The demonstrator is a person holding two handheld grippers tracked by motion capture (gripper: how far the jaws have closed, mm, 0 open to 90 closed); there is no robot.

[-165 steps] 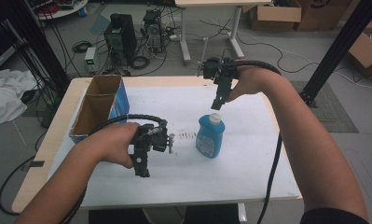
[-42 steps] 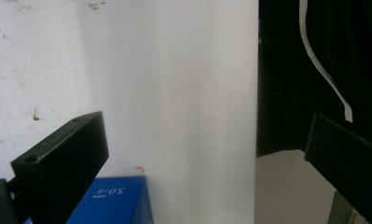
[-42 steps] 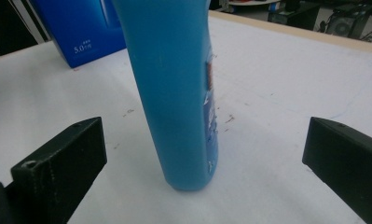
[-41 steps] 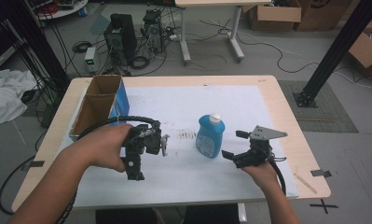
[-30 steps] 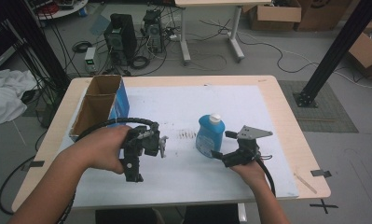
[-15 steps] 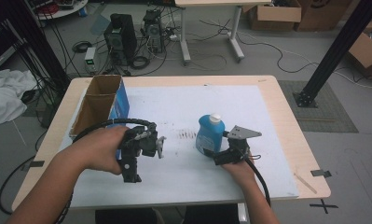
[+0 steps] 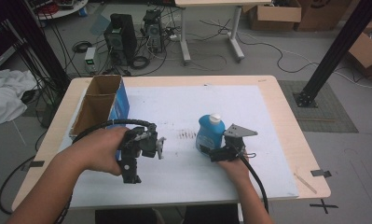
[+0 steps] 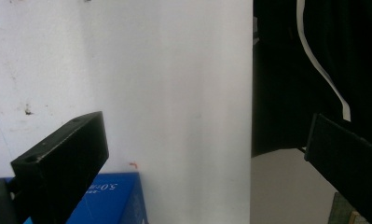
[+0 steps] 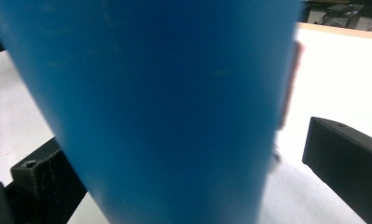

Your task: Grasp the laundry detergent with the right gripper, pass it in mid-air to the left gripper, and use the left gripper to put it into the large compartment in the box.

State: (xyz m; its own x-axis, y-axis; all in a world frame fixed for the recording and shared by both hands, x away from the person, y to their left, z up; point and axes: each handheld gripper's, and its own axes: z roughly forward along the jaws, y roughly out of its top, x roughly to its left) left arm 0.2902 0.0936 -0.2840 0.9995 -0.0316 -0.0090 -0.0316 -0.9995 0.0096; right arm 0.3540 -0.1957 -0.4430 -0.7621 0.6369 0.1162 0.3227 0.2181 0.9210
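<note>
At left of the high view stands the open cardboard box (image 7: 99, 105). My left hand-held gripper (image 7: 136, 156) idles left of centre on the table (image 7: 277, 140), jaws wide and empty. Right of centre, my right hand-held gripper (image 7: 211, 151) has its wide jaws around the upright blue bottle (image 7: 210, 133), not yet closed; gripping and lifting apparently remain.

Bottle (image 7: 210, 133) upright mid-table (image 7: 277, 116), on the sheet (image 7: 174, 102). Cardboard box (image 7: 99, 105) at far-left edge. Left gripper (image 7: 132, 161) near front, betw. box & bottle. Right gripper (image 7: 216, 151) just in front of bottle, jaws either side of its base.
</note>
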